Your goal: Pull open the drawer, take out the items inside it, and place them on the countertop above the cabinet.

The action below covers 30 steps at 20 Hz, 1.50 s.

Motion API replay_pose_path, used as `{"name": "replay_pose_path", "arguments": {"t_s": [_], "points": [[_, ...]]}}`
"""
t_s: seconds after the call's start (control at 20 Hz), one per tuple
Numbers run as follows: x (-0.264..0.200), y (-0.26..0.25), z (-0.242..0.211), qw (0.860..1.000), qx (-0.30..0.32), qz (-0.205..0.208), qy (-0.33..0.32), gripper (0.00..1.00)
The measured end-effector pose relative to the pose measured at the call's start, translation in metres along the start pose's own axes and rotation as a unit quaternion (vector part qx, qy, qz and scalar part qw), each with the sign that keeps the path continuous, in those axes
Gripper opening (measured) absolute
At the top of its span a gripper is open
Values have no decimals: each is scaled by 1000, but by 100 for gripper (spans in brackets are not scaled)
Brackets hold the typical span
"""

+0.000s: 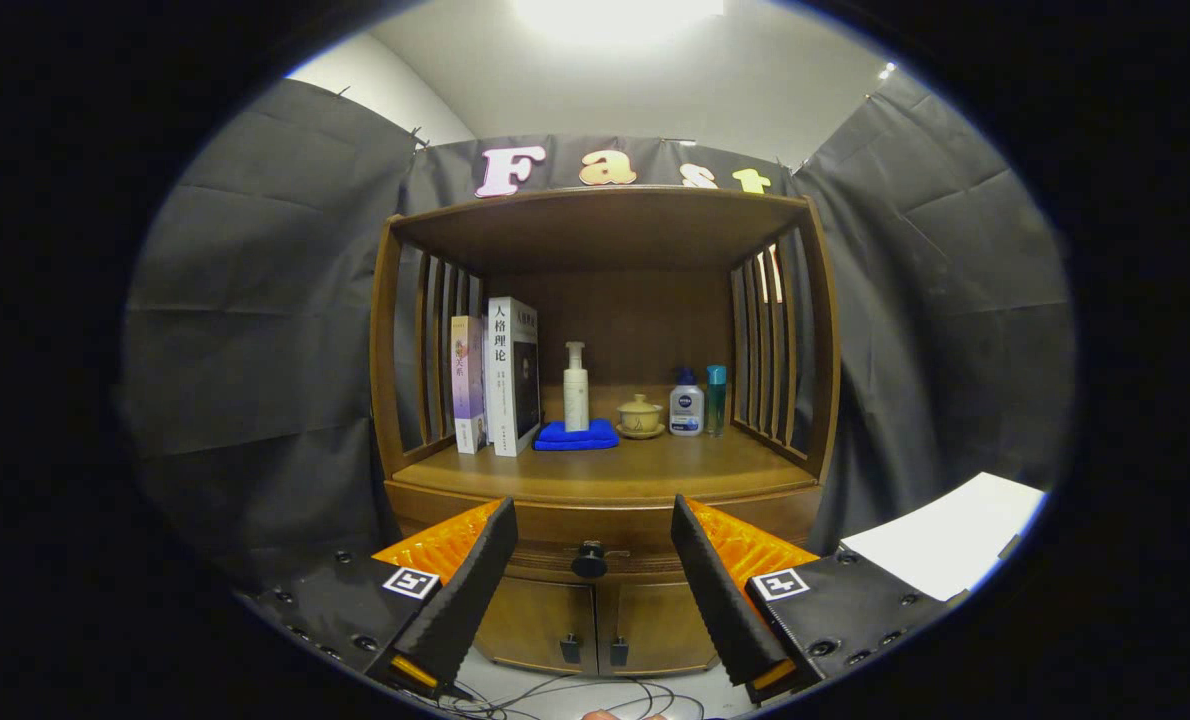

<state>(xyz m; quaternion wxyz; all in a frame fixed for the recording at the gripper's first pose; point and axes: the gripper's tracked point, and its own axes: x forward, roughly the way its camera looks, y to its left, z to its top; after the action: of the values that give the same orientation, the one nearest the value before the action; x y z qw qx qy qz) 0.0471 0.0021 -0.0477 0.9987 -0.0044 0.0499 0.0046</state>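
A wooden cabinet stands ahead of me, its countertop (605, 470) under an open shelf frame. Below the countertop is the drawer (595, 530), closed, with a dark round knob (589, 561) at its middle. My gripper (593, 545) is open, its two fingers wide apart. The knob sits between the fingertips and a little beyond them, untouched. What lies inside the drawer is hidden.
On the countertop stand two books (495, 375), a white pump bottle (576, 388) on a blue folded cloth (575, 436), a small lidded cup (640, 415), a white bottle (686, 405) and a teal bottle (716, 399). Two lower doors (595, 625) sit under the drawer. Cables (575, 695) lie on the floor. A white sheet (950, 545) is at the right.
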Motion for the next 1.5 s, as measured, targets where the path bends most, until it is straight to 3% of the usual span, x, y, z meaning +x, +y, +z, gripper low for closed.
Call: {"name": "replay_pose_path", "arguments": {"t_s": [0.3, 0.9, 1.25, 1.35, 1.5], "points": [[35, -3, -19, 1000, 5, 3, 15, 98], [128, 3, -109, 996, 6, 5, 89, 98], [154, 2, -149, 993, -6, -5, 121, 97], [157, 4, -153, 992, -3, -5, 123, 96], [160, 14, -153, 993, -7, 9, 117, 74]]}}
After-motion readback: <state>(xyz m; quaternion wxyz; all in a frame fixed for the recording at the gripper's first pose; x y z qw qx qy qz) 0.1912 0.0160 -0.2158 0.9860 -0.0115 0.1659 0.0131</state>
